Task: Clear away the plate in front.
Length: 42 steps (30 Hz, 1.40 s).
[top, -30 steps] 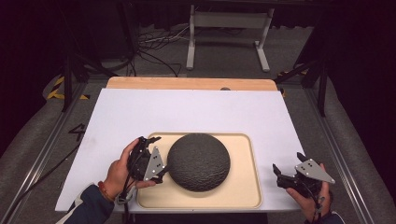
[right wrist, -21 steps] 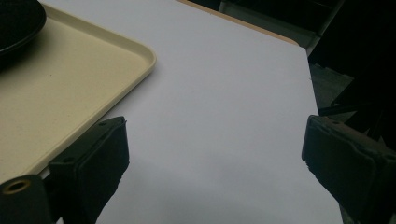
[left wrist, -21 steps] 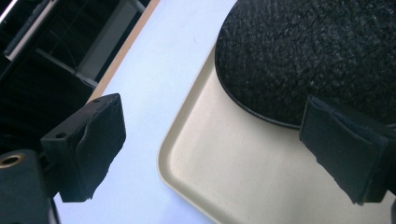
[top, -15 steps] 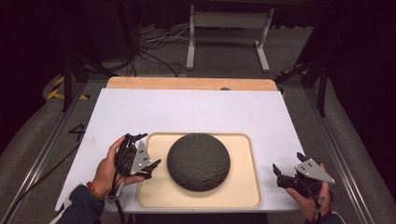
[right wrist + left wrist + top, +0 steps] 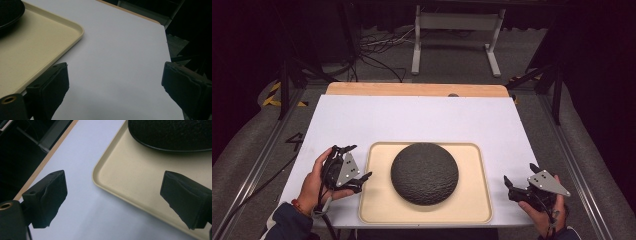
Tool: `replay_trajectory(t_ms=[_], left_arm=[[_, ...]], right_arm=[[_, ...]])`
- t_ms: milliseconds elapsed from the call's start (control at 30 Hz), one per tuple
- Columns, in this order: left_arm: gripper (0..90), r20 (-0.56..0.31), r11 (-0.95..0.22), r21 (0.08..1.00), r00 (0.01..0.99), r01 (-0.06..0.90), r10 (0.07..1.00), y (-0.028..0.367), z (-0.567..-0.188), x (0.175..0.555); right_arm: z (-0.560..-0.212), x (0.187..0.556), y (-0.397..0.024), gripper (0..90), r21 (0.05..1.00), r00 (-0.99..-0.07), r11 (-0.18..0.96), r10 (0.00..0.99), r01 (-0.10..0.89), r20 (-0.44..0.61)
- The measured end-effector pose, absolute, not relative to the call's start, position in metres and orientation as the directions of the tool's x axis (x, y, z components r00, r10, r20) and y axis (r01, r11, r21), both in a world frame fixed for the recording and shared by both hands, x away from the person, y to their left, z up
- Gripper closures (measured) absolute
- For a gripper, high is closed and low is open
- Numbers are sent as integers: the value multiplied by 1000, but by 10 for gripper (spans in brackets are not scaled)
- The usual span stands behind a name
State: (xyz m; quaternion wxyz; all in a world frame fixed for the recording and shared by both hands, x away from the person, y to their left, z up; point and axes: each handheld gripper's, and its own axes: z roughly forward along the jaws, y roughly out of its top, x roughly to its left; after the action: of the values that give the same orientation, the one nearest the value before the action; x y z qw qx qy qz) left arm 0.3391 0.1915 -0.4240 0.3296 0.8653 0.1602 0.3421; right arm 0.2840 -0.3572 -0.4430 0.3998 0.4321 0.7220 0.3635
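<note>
Both tools wide open and empty, left tool (image 5: pixel 354 172) and right tool (image 5: pixel 519 182) flanking the tray (image 5: pixel 377 200), dark dome (image 5: pixel 424 172) cropped in gripper views.

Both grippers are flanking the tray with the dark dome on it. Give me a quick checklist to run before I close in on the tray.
1. Left gripper open: ok, jaws stand wide apart.
2. Right gripper open: ok, jaws wide apart.
3. Left gripper at the tray edge: ok, one jaw over the tray, the other over the white table.
4. Right gripper at the tray edge: not ok, apart from the rim, over the table.
5. Dark dome centred on the tray: ok, clear of every rim.
6. Dome fixed to the tray: cannot tell.
</note>
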Motion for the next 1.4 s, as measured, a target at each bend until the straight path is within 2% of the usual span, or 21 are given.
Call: replay_trajectory(t_ms=[667, 767, 1000, 1200, 1400], left_arm=[[79, 371, -666, 725, 715, 175, 592, 234, -447, 338], [78, 328, -637, 743, 717, 206, 615, 242, -453, 339], [82, 311, -612, 747, 677, 261, 668, 256, -464, 336], [78, 169, -479, 816, 660, 323, 732, 276, -468, 332], [78, 99, -386, 864, 643, 322, 759, 292, -466, 326]], right_arm=[[-443, 285, -357, 75, 869, -306, 362, 915, 337, -262], [-443, 285, -357, 75, 871, -305, 361, 915, 334, -263], [-443, 286, -358, 75, 871, -306, 359, 916, 335, -259], [-443, 284, -359, 75, 871, -305, 358, 916, 335, -260], [-442, 283, -360, 75, 873, -303, 356, 917, 332, -259]])
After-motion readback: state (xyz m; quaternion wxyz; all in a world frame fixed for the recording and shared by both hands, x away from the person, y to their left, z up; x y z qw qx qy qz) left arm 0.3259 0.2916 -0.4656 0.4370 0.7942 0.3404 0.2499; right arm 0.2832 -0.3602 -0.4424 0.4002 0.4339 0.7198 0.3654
